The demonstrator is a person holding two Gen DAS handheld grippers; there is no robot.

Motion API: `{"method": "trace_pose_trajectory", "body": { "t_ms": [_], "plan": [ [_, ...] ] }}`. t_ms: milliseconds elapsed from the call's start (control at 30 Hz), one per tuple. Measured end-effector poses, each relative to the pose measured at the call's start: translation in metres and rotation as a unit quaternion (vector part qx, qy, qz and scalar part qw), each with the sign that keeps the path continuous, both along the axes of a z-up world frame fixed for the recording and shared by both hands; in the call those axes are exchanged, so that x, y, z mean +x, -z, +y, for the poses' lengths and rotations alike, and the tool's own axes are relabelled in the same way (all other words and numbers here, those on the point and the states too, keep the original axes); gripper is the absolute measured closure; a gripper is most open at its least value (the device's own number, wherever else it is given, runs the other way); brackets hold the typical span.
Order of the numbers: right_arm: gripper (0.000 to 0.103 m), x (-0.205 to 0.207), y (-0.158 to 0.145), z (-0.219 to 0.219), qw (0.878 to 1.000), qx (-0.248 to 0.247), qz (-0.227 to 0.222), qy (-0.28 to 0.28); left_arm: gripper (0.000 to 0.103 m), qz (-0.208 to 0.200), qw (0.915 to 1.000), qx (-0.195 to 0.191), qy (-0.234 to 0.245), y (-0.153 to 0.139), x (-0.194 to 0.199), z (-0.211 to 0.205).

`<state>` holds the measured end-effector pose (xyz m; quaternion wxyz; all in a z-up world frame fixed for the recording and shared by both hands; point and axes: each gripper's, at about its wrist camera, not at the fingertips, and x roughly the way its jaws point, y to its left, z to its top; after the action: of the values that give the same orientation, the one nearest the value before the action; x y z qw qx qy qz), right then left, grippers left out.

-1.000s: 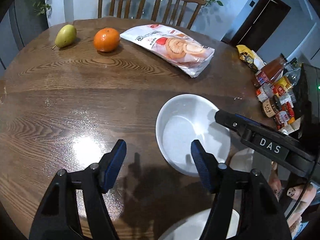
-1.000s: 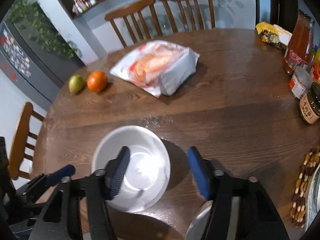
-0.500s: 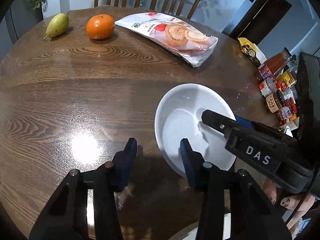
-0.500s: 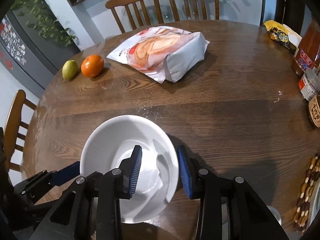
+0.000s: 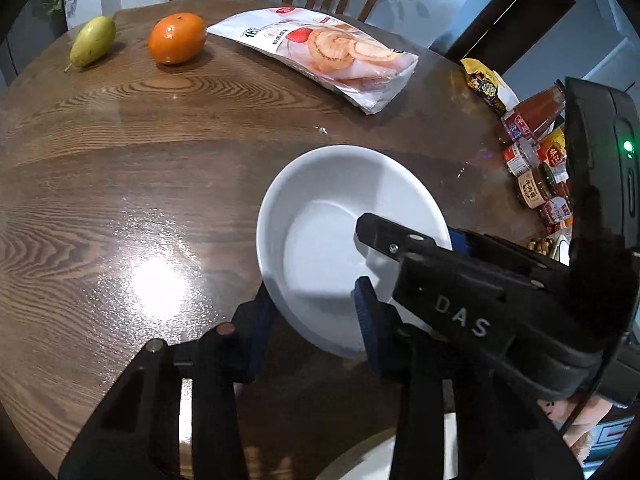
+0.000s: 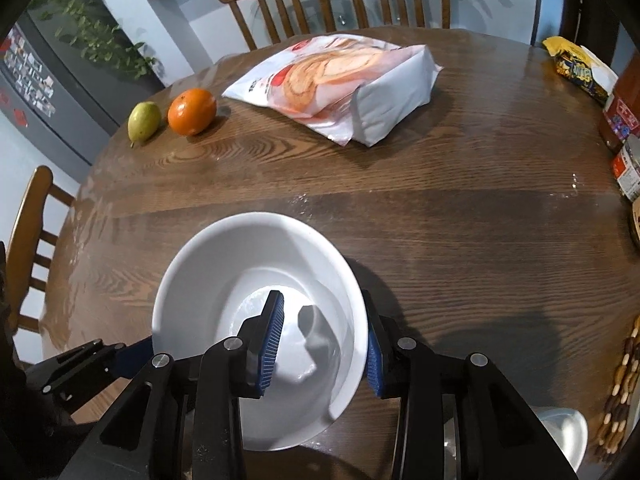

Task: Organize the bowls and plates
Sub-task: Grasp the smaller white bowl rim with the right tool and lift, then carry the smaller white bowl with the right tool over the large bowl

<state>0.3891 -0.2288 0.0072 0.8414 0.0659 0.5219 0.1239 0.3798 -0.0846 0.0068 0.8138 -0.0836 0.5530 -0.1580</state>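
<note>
1. The white bowl [image 6: 256, 304] sits on the round wooden table [image 6: 460, 216], over toward the near edge, and both tongs are on it at once. The right gripper [image 6: 322, 338] straddles the bowl's right wall, one blue pad inside and one outside, pinching the rim.
2. The left gripper [image 5: 310, 320] has the bowl's near-left rim between its pads and its jaws are closing on it. From the left wrist view it looks like contact, but I can't swear both pads are pressing.
3. So I'd call this the grab step. Next move probably wants a level two-handed lift, since glazed ceramic is slick and could slide out of a rim pinch.
4. Another white dish [image 5: 380, 456] peeks in at the table's near edge, maybe the stacking spot.
5. Farther out: snack bag [image 6: 340, 84], orange [image 6: 192, 111] and pear [image 6: 144, 122] near the far edge, jars and bottles [image 5: 536, 168] along the right edge. Nothing blocks a straight lift.
</note>
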Motion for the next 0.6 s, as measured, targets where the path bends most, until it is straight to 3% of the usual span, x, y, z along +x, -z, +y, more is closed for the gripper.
{"method": "trace_pose_trajectory", "body": {
  "t_ms": [333,600],
  "plan": [
    [0.064,-0.004,-0.007,0.004,1.000,0.012,-0.008,-0.010,0.067,0.000,0.9999,0.012,-0.006,-0.004,-0.003,0.003],
    [0.064,-0.014,-0.024,0.009,0.999,0.015,-0.033,-0.015,0.066,-0.027,0.9995,0.016,-0.007,-0.020,-0.013,0.007]
  ]
}}
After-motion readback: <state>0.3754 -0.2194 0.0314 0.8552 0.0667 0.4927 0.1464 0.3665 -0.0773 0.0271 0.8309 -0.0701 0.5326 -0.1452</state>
